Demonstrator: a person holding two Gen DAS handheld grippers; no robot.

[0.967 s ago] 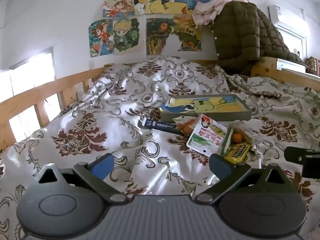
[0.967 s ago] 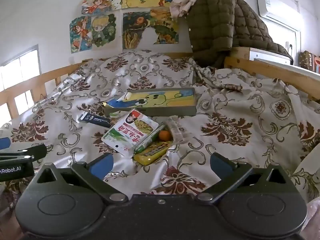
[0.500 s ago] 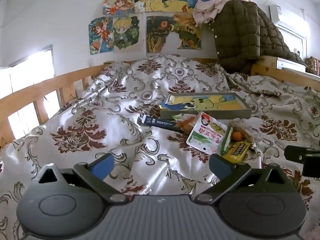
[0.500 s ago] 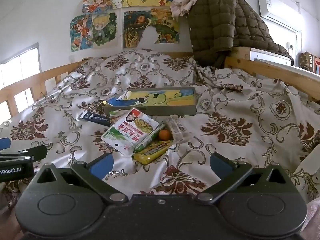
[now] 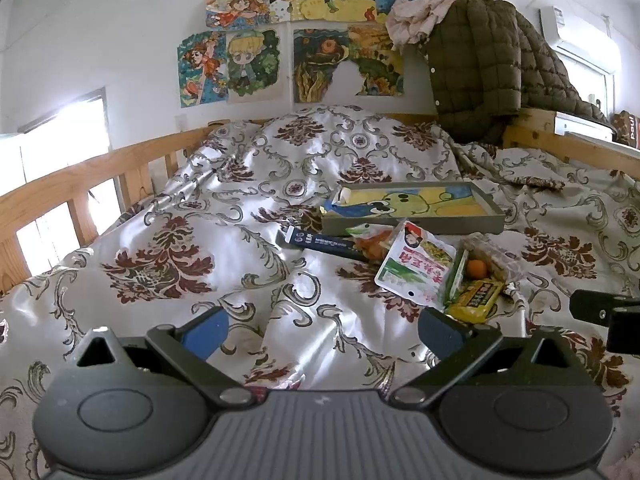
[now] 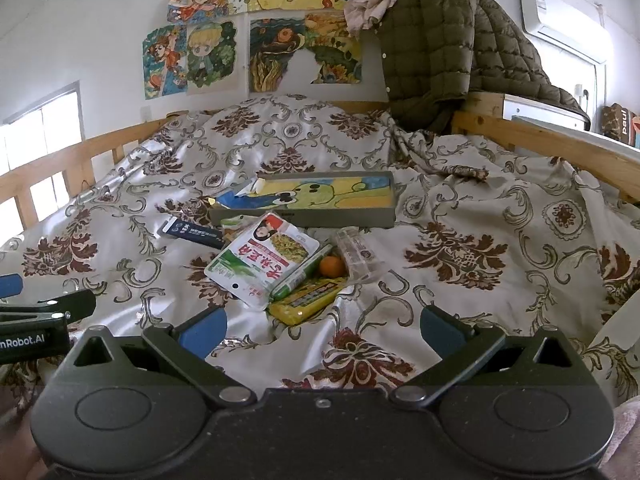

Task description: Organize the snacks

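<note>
Since both the left gripper and right gripper hang spread wide and empty, I'd pinch the floppy, slick pouch by its near edge, lying at 12 o'clock before the tray.

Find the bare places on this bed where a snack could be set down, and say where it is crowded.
Free: the quilt right of the tray, and the stretch between the wooden rail and the dark blue packet. Crowded: the snack pile just in front of the tray.
</note>
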